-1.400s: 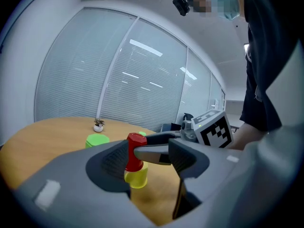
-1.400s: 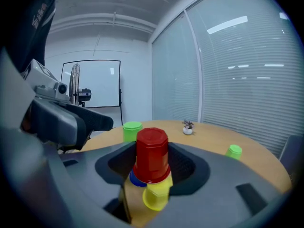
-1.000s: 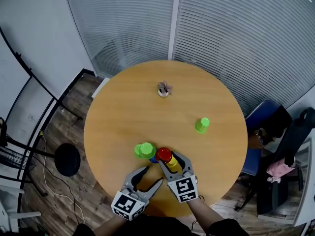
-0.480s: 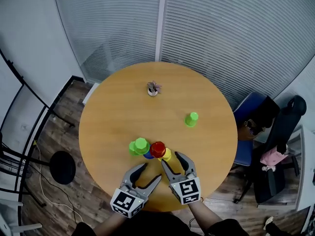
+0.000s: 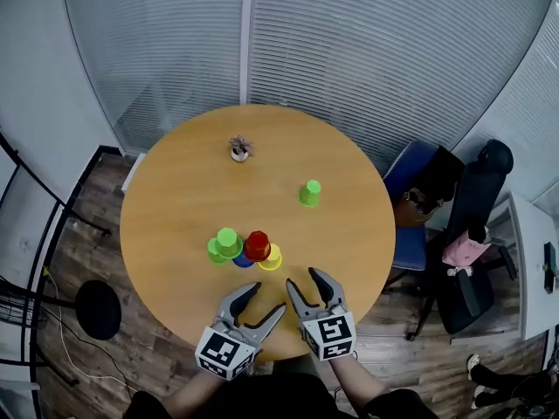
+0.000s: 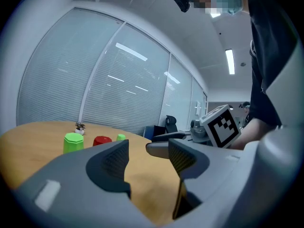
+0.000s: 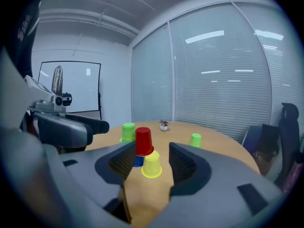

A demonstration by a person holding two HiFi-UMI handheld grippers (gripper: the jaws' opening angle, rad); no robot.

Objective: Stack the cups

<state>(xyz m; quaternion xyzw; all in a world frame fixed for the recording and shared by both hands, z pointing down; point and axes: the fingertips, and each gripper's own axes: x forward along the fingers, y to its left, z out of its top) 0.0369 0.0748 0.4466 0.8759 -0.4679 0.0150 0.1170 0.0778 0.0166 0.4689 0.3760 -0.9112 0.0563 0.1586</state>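
**Both grippers held open at the table edge, cups grouped near the middle**

A round wooden table [image 5: 175,190] is seen from above, with the person at its 6 o'clock edge. The left gripper [image 5: 259,308] and the right gripper [image 5: 307,284] are held side by side at that edge and pointed towards 12 o'clock. The jaws of each are spread apart, and nothing is gripped by either. In the right gripper view the cup group is framed between the jaws but lies well beyond them, untouched.

The group is found just to the 6 o'clock side of the table's centre. A red cup [image 5: 257,245] is set upside down and raised over a blue cup [image 5: 242,261], of which only the lower part is shown. A yellow cup [image 5: 272,257], also inverted, is placed touching them at their 4 o'clock side. Two green cups [image 5: 225,243] are set together at the group's 9 o'clock side, one higher than the other.

A single green cup [image 5: 309,193] is placed well apart, towards 2 o'clock. A small potted plant [image 5: 239,148] is set near the 12 o'clock edge.
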